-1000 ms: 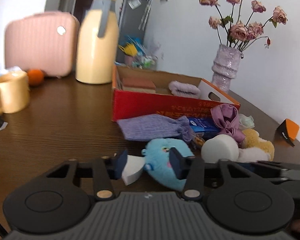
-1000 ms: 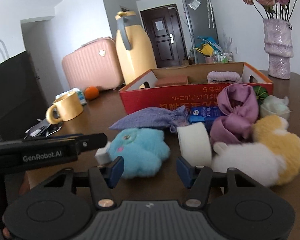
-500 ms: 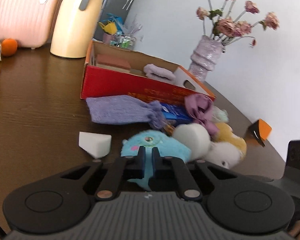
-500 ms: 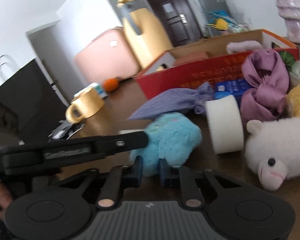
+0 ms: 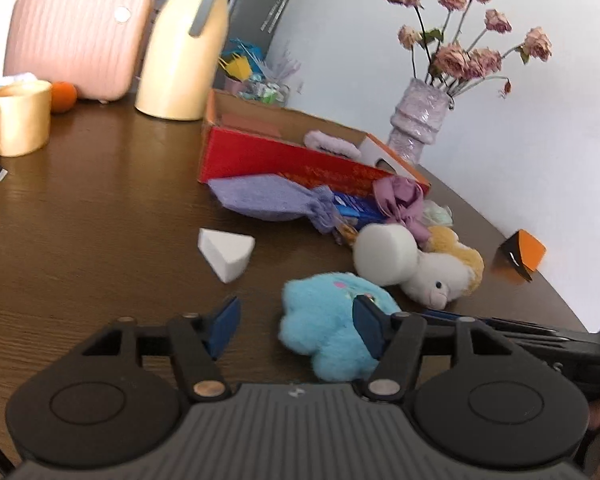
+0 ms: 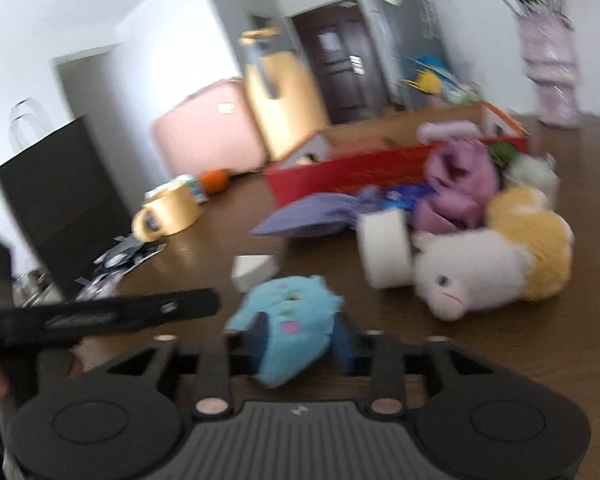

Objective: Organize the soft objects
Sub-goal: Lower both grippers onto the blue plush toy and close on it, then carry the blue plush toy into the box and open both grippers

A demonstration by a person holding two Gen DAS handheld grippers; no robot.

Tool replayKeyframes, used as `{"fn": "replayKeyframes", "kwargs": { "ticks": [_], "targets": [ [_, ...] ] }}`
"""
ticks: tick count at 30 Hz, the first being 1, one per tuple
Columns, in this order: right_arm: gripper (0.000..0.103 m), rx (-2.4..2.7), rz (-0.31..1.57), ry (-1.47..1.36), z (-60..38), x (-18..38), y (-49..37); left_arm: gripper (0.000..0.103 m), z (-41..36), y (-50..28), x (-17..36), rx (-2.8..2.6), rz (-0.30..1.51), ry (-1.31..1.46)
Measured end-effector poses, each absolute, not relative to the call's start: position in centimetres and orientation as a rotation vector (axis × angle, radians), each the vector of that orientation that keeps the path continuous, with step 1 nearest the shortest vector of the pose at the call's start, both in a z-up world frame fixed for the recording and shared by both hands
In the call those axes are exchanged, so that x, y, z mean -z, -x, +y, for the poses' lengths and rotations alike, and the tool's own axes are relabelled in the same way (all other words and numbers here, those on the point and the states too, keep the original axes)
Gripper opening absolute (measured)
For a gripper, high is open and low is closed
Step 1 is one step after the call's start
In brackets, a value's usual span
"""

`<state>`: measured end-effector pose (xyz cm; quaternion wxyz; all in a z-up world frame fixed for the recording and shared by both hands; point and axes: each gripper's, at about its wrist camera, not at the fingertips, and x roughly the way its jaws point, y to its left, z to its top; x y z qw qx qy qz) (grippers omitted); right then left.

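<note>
Left wrist: left gripper (image 5: pixel 296 322) jaws just opened, empty | right gripper (image 6: pixel 302 338) jaws reopening around blue plush (image 6: pixel 288 320) | bare table (image 5: pixel 100 216) leftward

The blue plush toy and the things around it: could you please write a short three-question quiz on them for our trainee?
1. True or false: the white wedge lies on the table, outside the red box.
2. Which thing lies against the white-and-yellow plush animal?
A. the yellow mug
B. the white foam cylinder
C. the orange
3. What colour is the plush toy nearest the left wrist camera?

Key: 1 true; 2 B; 3 blue.
</note>
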<state>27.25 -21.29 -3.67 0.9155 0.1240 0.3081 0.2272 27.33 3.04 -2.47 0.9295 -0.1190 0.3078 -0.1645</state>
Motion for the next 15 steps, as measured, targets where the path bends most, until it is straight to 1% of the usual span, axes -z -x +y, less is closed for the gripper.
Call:
{"fn": "replayKeyframes", "kwargs": {
  "ticks": [3, 4, 5, 6, 8, 9, 10, 15],
  "targets": [
    [0.045, -0.467, 0.652, -0.315, -21.3, 4.8, -28.0, 0.059, 2.2, -28.4, 3.4, 0.363, 0.673, 0.253],
    [0.045, -0.467, 0.651, -0.343, -21.3, 5.1, -28.0, 0.053, 2.1, -28.7, 3.7, 0.367, 0.687, 0.26],
    [0.045, -0.468, 0.652, -0.364, -21.4, 5.4, -28.1, 0.045, 2.1, -29.0, 4.0, 0.373, 0.699, 0.273],
    [0.045, -0.463, 0.657, -0.381, -21.4, 5.6, -28.3, 0.04, 2.2, -29.4, 4.3, 0.386, 0.716, 0.296],
    [0.045, -0.447, 0.661, -0.416, -21.3, 6.1, -28.8, 0.024, 2.6, -29.9, 4.8, 0.419, 0.744, 0.36],
    [0.044, -0.445, 0.667, -0.437, -21.3, 6.4, -29.1, 0.024, 2.5, -30.0, 4.9, 0.425, 0.756, 0.372],
    [0.041, -0.434, 0.671, -0.448, -21.2, 6.6, -29.3, 0.023, 2.4, -30.0, 4.9, 0.428, 0.761, 0.369],
    [0.036, -0.445, 0.673, -0.443, -21.3, 6.6, -29.7, 0.02, 2.5, -29.7, 5.5, 0.425, 0.772, 0.411]
  ]
}}
